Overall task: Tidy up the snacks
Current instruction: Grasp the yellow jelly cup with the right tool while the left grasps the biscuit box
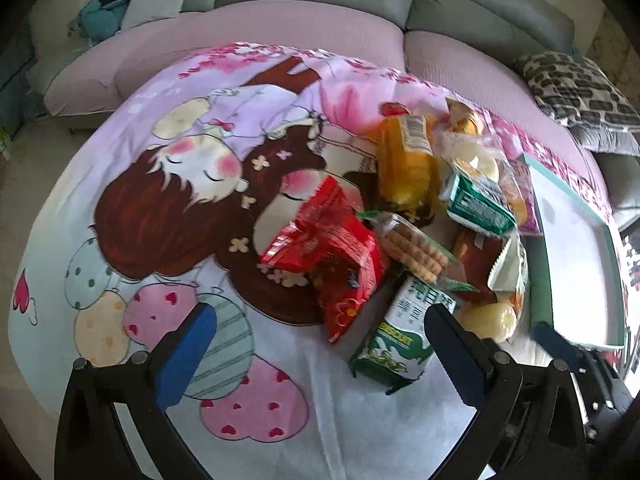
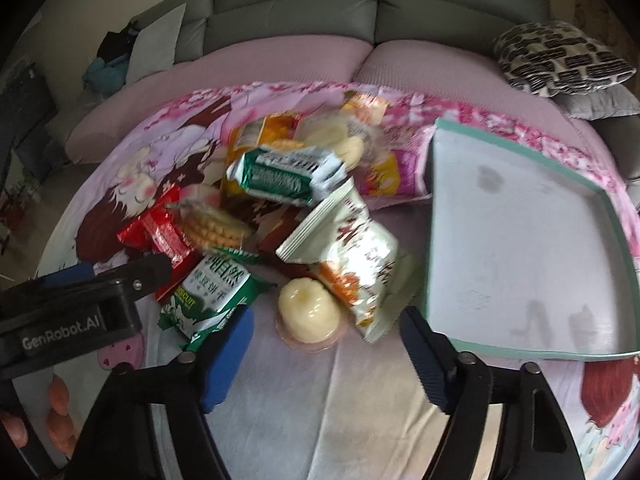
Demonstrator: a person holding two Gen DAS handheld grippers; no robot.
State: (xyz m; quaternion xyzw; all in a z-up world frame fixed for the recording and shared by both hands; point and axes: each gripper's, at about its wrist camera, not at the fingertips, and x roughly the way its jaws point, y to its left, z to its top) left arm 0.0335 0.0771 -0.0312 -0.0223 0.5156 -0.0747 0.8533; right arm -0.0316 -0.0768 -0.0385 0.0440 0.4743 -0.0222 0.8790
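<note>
We take the pale round jelly cup in clear plastic (image 2: 307,312) as the nearest piece: in the right wrist view it sits low and centre, just ahead of the right gripper (image 2: 326,354), whose blue-padded jaws stand apart and hold nothing. The empty white tray with the green rim (image 2: 430,240) fills the right of that frame, beside the heap. The left gripper (image 1: 320,354) (also wide and empty) hovers at lower centre of its own view, the green biscuit packet (image 1: 394,338) just inside its right jaw.
</note>
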